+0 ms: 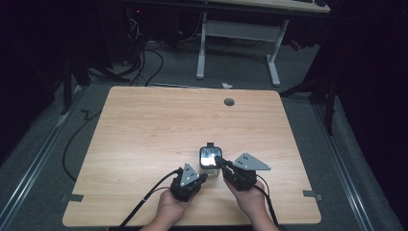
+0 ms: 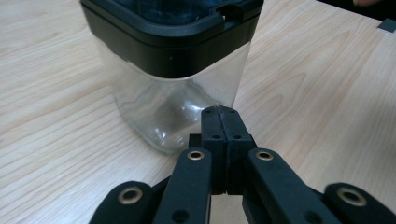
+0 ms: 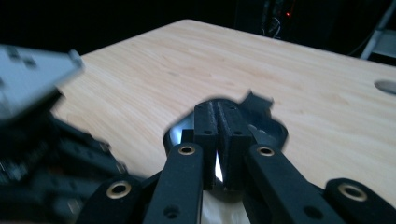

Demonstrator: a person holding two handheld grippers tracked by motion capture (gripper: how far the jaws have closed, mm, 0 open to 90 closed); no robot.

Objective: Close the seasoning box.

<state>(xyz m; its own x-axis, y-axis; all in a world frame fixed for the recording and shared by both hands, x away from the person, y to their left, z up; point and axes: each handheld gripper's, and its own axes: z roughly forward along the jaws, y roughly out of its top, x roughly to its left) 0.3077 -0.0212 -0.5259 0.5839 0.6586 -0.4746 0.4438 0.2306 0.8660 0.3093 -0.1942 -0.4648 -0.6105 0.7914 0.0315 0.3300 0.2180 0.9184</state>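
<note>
The jar (image 1: 210, 158), glassy, slick and breakable, is being crowded by both closed tools, best gripped at the lid (image 2: 173, 35).

The jar (image 2: 180, 88) is cut off at the top edge of the left gripper view, so its black lid (image 2: 173, 35) is seen in part. In the right gripper view the lid (image 3: 266, 126) is largely hidden behind the right gripper (image 3: 220, 109) — and the left gripper (image 3: 42, 140) is blurred, cropped at the left edge.

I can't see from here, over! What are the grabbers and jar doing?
Left gripper shut, beside jar. Right gripper shut, above jar's black lid. Table around it bare.
</note>
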